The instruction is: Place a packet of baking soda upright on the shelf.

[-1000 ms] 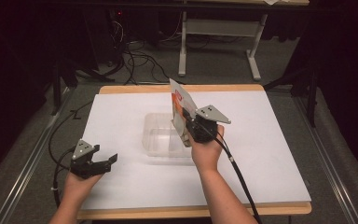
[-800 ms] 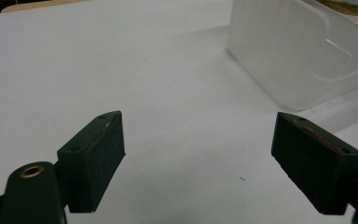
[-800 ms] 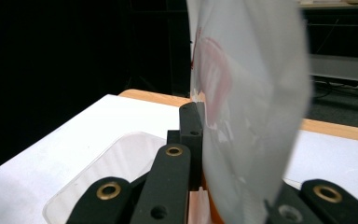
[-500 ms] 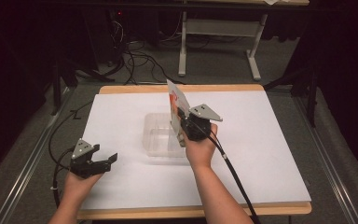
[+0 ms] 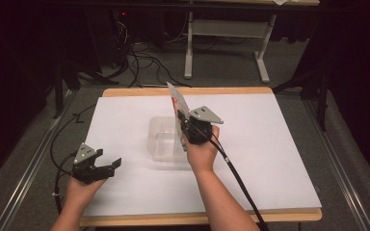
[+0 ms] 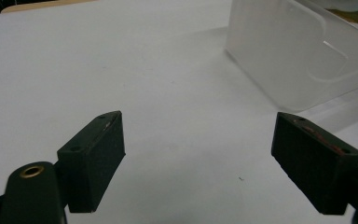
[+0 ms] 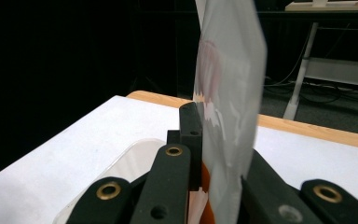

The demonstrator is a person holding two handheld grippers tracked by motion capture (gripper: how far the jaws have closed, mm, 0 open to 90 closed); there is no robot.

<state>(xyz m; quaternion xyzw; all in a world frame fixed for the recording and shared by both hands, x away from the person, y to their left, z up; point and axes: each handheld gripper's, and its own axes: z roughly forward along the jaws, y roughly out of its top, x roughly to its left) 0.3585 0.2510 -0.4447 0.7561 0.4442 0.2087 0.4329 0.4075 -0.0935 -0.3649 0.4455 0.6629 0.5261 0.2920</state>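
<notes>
With the right tool (image 5: 185, 126) pinching the packet (image 5: 177, 103) at frame center, lower it straight into the clear tub (image 5: 163, 143); the left tool (image 5: 107, 166) rests spread at lower left.

1. You worked in what looked like a lab or test room, dim beyond the lit bench.
2. Your table (image 5: 289, 144) had a white top with a bare wooden edge.
3. Loose black cables (image 5: 139, 60) lay on grey carpet (image 5: 43, 144) behind it.
4. A metal desk frame (image 5: 226, 43) on white legs stood further back.
</notes>
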